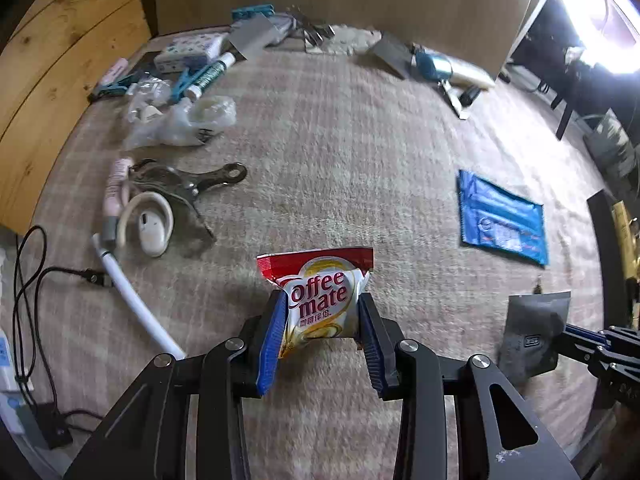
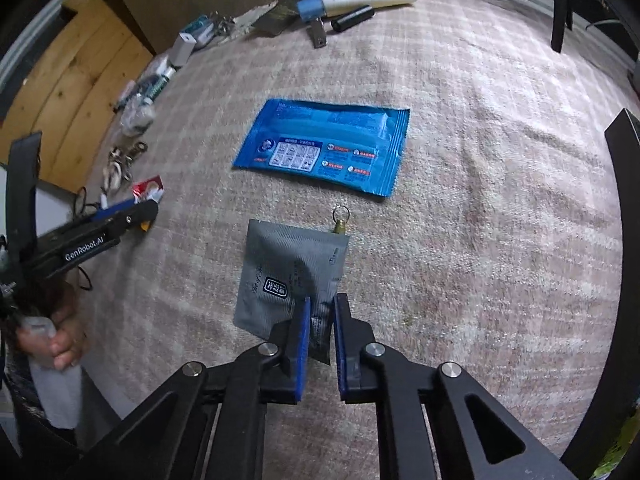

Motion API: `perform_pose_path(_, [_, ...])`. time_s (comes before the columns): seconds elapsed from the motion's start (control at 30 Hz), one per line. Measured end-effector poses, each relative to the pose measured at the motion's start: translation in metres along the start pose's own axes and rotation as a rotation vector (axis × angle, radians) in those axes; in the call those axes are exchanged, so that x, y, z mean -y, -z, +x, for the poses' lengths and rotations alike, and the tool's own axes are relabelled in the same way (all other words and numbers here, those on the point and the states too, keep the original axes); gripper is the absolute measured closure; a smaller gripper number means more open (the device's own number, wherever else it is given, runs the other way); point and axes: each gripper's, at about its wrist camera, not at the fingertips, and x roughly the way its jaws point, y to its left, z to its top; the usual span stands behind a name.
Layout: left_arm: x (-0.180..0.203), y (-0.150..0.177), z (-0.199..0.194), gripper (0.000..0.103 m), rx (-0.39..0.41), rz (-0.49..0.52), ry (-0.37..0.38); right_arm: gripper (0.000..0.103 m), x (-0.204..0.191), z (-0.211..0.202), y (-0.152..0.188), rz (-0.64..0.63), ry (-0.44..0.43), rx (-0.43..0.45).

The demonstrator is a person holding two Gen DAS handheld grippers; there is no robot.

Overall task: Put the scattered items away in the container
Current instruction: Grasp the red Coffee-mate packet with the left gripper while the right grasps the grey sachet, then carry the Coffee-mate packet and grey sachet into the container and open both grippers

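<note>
- Your left gripper (image 1: 323, 312) is clamped on the red-and-white Coffee mate sachet (image 1: 320, 300); both blue pads press into its sides and the packet bulges up between them, its red top edge sticking out past the fingertips.
- Your right gripper (image 2: 320, 320) is pinched down on the lower right corner of the grey foil pouch (image 2: 290, 276), jaws nearly together with only the thin foil between them. The rest of the pouch lies flat on the carpet (image 2: 480, 200).
- A little brass piece with a key ring (image 2: 340, 222) pokes out just past the pouch's top right corner.
- The blue wipes pack (image 2: 326, 144) lies flat on the carpet beyond the grey pouch, apart from it.
- In the left wrist view there's a heap along the far left: metal pliers (image 1: 188, 184), a white earpiece (image 1: 150, 226), a white tube (image 1: 136, 300), crinkly clear bags (image 1: 180, 120).
- Toothpaste-like tube with blue cap (image 2: 356, 0) and a black cylinder (image 2: 352, 18) sit by the far board.
- Can't spot a container in either view.
- Your hand (image 2: 60, 344) shows at the left edge of the right wrist view, gripping the other tool's handle.
</note>
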Motion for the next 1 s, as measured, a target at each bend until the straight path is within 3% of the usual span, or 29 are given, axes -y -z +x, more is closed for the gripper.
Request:
perform_pose_path(0.17, [0.005,0.003,-0.021,0.064,0.035,-0.004,0.023,0.098,0.01,-0.025,0.005,0.017,-0.047,0.043])
perform_pose_path(0.4, [0.052,0.006,-0.051,0.064,0.091,0.063,0.079,0.1,0.032,-0.059,0.013,0.047,-0.062,0.116])
perform_pose_path(0.67, [0.157,0.001,-0.069,0.064,0.127,0.228,0.182,0.1,0.09,-0.116,0.026,0.15,-0.043,0.231])
perform_pose_path(1.0, [0.329,0.017,-0.093,0.064,0.154,0.476,0.352,0.1,0.208,-0.221,0.057,0.351,0.057,0.438])
